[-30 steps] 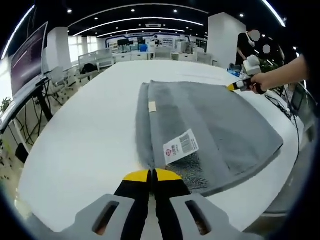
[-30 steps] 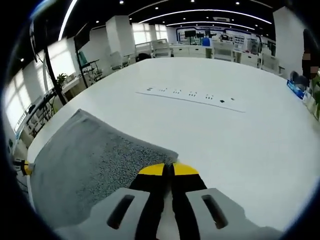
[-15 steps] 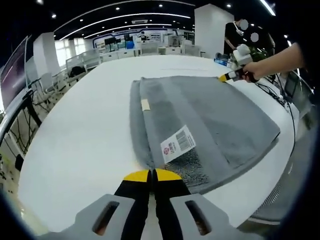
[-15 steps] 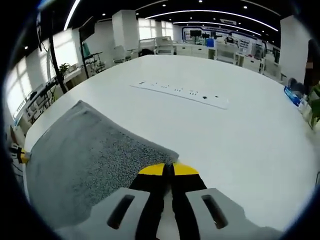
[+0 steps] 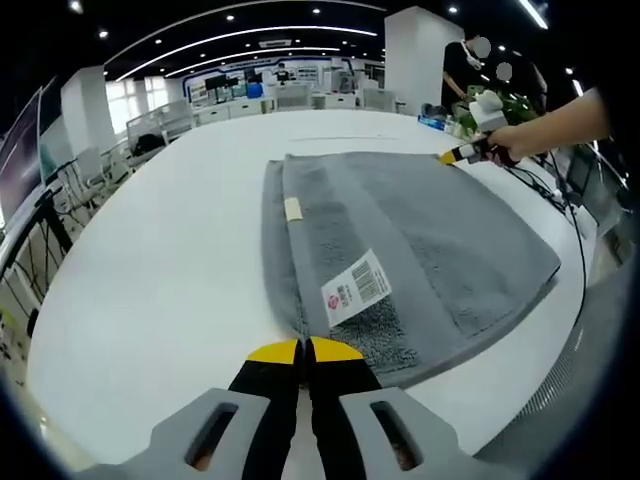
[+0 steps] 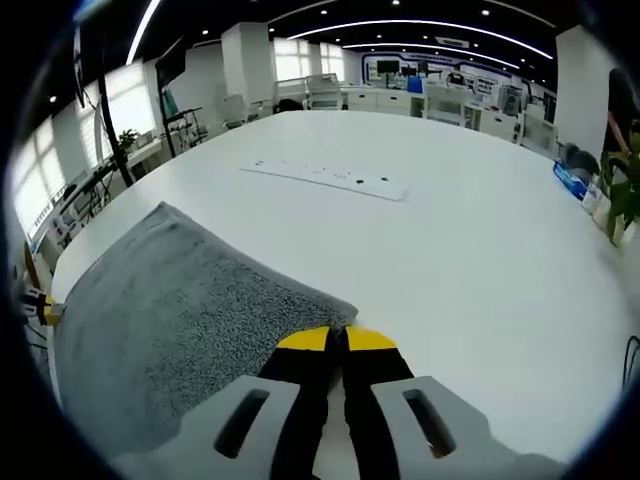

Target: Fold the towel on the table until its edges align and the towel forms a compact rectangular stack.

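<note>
Since a second ago, nothing on the white surface [image 5: 150, 290] has moved. The gray towel [image 5: 420, 240] lies folded, and the left gripper [image 5: 303, 351] and right gripper [image 6: 337, 340] each have jaws clamped on a towel corner.

The print on the towel's white tag [image 5: 358, 289] is too small to read.

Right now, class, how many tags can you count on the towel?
2: a white barcode tag near the left gripper, and a small cream tag further along the towel. Folds may hide others.
</note>
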